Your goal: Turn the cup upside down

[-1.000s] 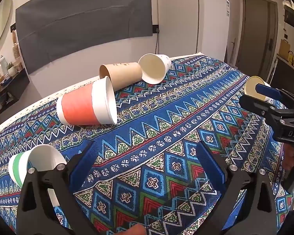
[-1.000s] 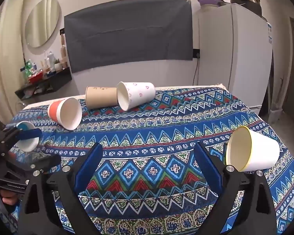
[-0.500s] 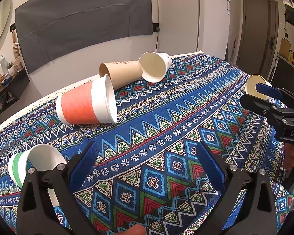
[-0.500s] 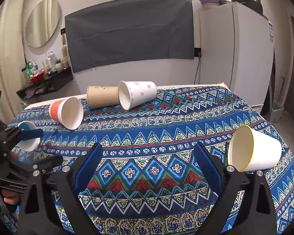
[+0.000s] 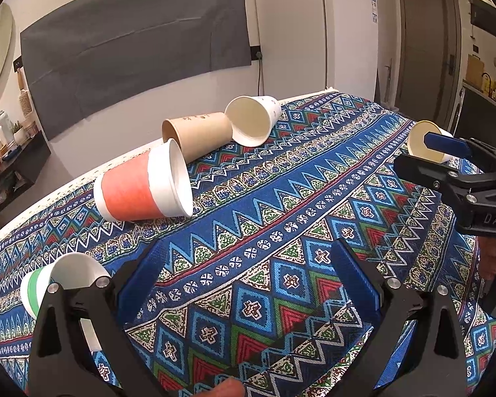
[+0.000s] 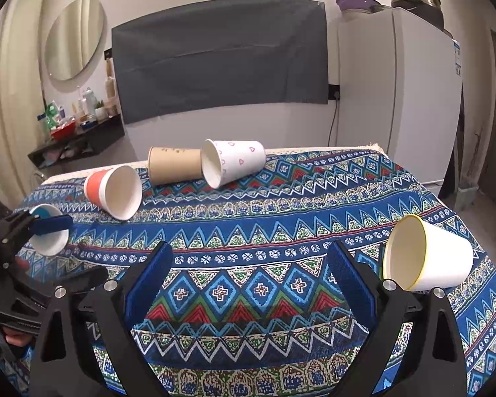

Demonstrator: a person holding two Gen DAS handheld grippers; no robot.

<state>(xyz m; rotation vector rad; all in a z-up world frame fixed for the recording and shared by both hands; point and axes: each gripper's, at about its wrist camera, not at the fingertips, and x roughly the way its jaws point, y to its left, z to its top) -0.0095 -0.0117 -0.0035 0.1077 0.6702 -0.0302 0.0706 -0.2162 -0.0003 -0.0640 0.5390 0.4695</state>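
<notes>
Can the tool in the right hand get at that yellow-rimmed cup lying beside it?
Probably yes. The right tool is open and holds nothing, and the yellow-rimmed cup lies on its side just right of it on the tablecloth, with nothing between them.

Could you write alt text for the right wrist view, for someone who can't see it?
Five paper cups lie on their sides on a patterned blue tablecloth; nearest, right, is a yellow-rimmed cup. The right gripper hangs above the cloth, jaws open and empty.
</notes>
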